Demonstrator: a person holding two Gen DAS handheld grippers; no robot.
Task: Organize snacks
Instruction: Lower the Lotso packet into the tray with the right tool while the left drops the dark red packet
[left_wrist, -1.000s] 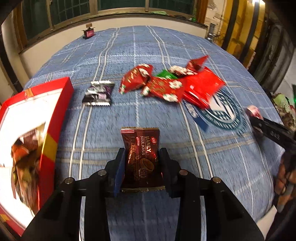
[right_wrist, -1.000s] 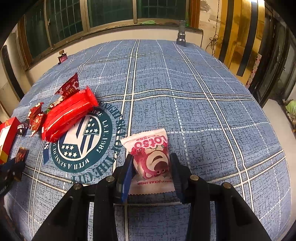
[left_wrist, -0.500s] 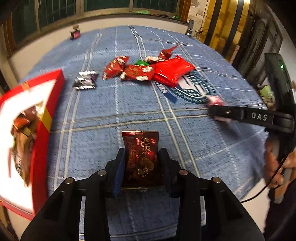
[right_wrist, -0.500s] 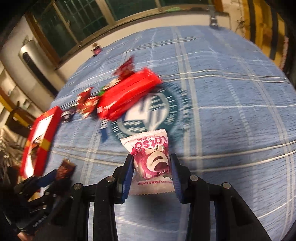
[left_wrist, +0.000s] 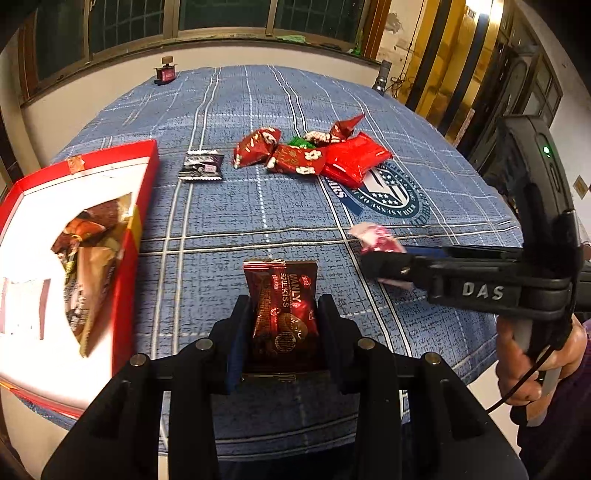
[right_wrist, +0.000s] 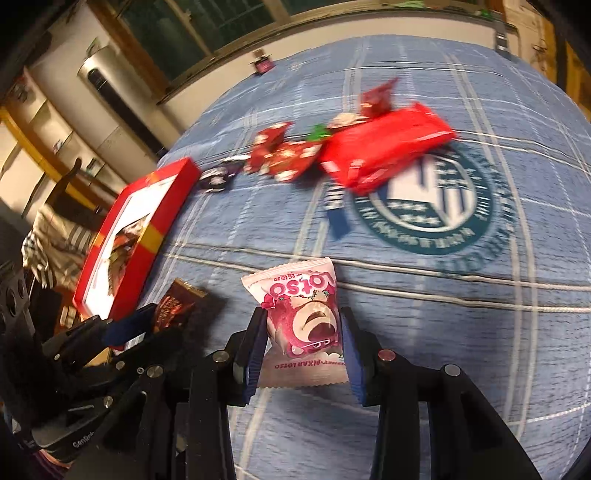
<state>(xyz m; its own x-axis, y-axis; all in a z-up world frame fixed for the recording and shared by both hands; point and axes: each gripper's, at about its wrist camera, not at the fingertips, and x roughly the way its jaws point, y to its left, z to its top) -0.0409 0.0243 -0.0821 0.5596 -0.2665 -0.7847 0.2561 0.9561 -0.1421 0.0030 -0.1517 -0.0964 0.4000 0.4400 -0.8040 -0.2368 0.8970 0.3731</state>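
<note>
My left gripper (left_wrist: 282, 306) is shut on a dark red cookie packet (left_wrist: 282, 306), held above the blue tablecloth just right of the red snack box (left_wrist: 127, 258). My right gripper (right_wrist: 303, 325) is shut on a pink Lotso packet (right_wrist: 301, 314); from the left wrist view that packet (left_wrist: 376, 238) and its black fingers (left_wrist: 388, 264) come in from the right. In the right wrist view the left gripper (right_wrist: 147, 314) with its packet (right_wrist: 173, 304) sits at lower left beside the box (right_wrist: 147, 206). A pile of red snacks (left_wrist: 317, 155) and a black packet (left_wrist: 201, 166) lie farther back.
The red box holds several brown wrappers (left_wrist: 92, 251) inside its white lining. A large red pack (right_wrist: 384, 147) covers part of the round emblem (right_wrist: 443, 206) on the cloth. A small red object (left_wrist: 164, 72) stands at the far table edge. A hand (left_wrist: 532, 354) grips the right tool.
Both grippers kept their packets. The right gripper swung left toward the box and now sits close beside the left gripper. The left gripper drew back, so the snack pile looks farther away.
</note>
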